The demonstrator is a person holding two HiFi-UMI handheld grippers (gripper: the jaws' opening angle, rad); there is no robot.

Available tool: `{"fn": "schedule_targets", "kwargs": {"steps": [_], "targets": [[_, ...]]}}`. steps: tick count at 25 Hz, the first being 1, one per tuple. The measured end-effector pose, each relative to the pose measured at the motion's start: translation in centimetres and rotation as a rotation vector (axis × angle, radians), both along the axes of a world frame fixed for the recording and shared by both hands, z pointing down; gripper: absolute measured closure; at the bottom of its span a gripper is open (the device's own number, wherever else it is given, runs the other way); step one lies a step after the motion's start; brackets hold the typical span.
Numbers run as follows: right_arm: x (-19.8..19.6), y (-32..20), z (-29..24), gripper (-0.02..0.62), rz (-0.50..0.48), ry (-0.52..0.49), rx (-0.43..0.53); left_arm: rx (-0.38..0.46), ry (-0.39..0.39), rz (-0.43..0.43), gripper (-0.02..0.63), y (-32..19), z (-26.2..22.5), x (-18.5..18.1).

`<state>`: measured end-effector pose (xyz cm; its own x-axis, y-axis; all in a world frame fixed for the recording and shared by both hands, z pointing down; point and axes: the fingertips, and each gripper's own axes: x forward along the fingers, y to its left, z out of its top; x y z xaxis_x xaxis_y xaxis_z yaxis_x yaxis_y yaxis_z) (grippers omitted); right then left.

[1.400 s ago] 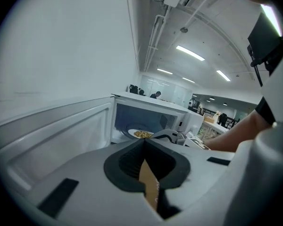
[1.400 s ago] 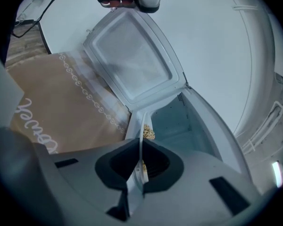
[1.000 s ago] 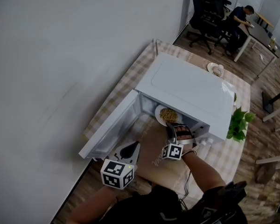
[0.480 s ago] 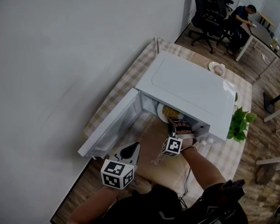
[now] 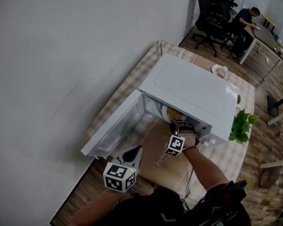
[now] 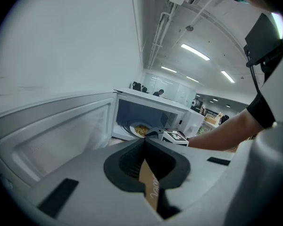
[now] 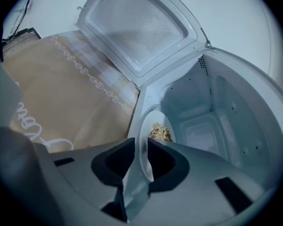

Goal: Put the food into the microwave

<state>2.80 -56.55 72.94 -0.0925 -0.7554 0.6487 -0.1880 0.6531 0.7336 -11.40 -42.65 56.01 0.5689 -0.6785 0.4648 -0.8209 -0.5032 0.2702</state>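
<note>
Right gripper view shows the right gripper [image 7: 141, 146] clamped on the near rim of a white round plate [image 7: 148, 125]. One jaw sits on each face of the rim, and the plate runs straight ahead from the jaws. A small heap of yellowish crumbly food [image 7: 160, 132] lies on the plate's far half, beyond the fingertips. The plate already reaches past the front edge of the white microwave oven [image 7: 226, 112], and the cavity's pale back wall lies directly ahead. I cannot tell from here whether the plate's underside touches the cavity floor.

From the head view, the plate [image 5: 167, 111] and food [image 5: 174, 114] are half under the oven's flat top [image 5: 193, 91], with the right gripper [image 5: 180, 123] just outside the opening. The line from jaws to plate to cavity is one straight line, so I judge that the next move is only a short push forward along it.

The oven's white door [image 5: 114, 128] hangs wide open to the left, over a brown paper mat [image 5: 156, 157]. The left gripper [image 5: 137, 149] hovers above that mat with its jaws pressed together on nothing, as the left gripper view [image 6: 144, 144] confirms. It is nearer the door than the right gripper is, so closing the door would likely fall to it.
</note>
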Motion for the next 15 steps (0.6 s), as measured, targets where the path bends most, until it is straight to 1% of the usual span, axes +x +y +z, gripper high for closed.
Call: {"fn": "schedule_targets", "kwargs": {"steps": [5, 9, 10, 15], "targets": [[-1.0, 0.6, -1.4, 0.502, -0.025, -0.046, 0.029, 0.001, 0.006, -0.003, 0.597, 0.3, 0.0, -0.1], [-1.5, 0.6, -1.4, 0.565, -0.03, -0.069, 0.027, -0.006, 0.007, -0.009, 0.598, 0.7, 0.3, -0.4], [-1.5, 0.6, -1.4, 0.572, -0.027, -0.072, 0.025, -0.007, 0.006, -0.011, 0.597, 0.7, 0.3, -0.5], [-1.4, -0.2, -1.5, 0.574, 0.006, -0.105, 0.014, -0.013, 0.001, -0.023, 0.597, 0.6, 0.5, -1.1]]}}
